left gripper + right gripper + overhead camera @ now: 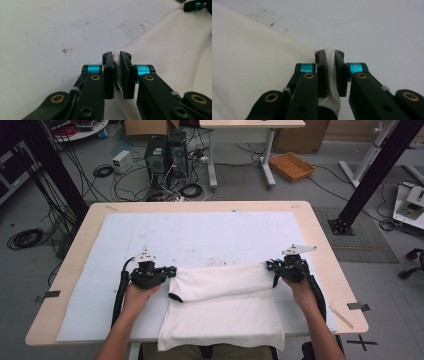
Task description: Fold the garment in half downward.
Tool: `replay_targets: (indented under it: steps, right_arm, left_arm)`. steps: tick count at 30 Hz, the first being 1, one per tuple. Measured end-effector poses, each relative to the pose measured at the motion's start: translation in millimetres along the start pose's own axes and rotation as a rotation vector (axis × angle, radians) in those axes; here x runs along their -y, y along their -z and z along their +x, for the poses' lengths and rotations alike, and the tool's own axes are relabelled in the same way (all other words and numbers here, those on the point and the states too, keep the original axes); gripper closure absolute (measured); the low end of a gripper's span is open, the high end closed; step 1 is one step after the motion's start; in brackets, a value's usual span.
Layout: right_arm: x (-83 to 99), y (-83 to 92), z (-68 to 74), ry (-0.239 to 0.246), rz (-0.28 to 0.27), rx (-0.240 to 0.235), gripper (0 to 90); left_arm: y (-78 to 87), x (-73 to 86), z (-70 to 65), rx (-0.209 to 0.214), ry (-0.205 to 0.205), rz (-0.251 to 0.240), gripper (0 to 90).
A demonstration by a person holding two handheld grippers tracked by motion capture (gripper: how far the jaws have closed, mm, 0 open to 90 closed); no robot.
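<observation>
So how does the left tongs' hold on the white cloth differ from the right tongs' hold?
The left tongs pinch the white cloth at its left end, beside a dark-trimmed opening; the right tongs pinch its plain right end. The left tongs point toward the table's right, the right tongs toward its left. In the gripper views, cloth spreads to the right of the left tongs but to the left of the right tongs. Both are shut on a thin fold over the white mat.

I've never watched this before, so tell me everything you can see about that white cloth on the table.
The white cloth looks soft and knitted, with a dark-trimmed opening at its left. Its far part is folded over into a thick band; the near edge hangs off the table. It lies on a white mat. The left gripper and right gripper each pinch an end of the band.
</observation>
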State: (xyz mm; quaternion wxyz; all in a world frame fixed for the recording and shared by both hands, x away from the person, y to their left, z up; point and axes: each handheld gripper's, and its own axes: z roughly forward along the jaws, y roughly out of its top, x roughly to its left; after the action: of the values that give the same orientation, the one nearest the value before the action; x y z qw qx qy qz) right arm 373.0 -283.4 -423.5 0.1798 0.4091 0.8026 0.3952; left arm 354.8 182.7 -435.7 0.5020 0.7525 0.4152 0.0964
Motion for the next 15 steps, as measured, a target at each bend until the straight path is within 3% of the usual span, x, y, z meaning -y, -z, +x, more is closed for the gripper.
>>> replay_targets:
  steps: [3, 6, 8, 11, 12, 14, 15]
  right_arm:
    - [-7.3, -0.7, -13.1, -0.015, -0.062, 0.064, 83.3]
    - [-14.5, -4.6, -22.9, -0.015, -0.082, 0.102, 83.3]
    - [-19.9, -8.8, -28.6, -0.021, -0.098, 0.111, 83.2]
    - [-22.1, -18.8, -29.9, -0.021, -0.073, 0.124, 81.4]
    - [-21.2, -21.0, -29.7, -0.028, -0.06, 0.127, 77.0]
    - [-18.2, -23.7, -30.3, -0.055, -0.019, 0.131, 58.2]
    - [-16.5, -21.5, -31.1, -0.066, -0.014, 0.132, 53.4]
  left_arm:
    - [-12.4, -12.4, 2.8, -0.018, 0.015, -0.058, 82.5]
    - [-21.5, -22.8, 6.8, -0.043, 0.03, -0.096, 82.5]
    - [-26.5, -27.6, 11.4, -0.066, 0.038, -0.099, 82.5]
    - [-34.2, -26.2, 16.9, -0.089, 0.056, -0.077, 81.0]
    - [-36.1, -24.6, 17.8, -0.093, 0.07, -0.059, 76.6]
    - [-35.0, -22.1, 18.8, -0.099, 0.1, -0.03, 56.2]
    - [-31.7, -20.6, 17.9, -0.098, 0.099, -0.033, 54.5]
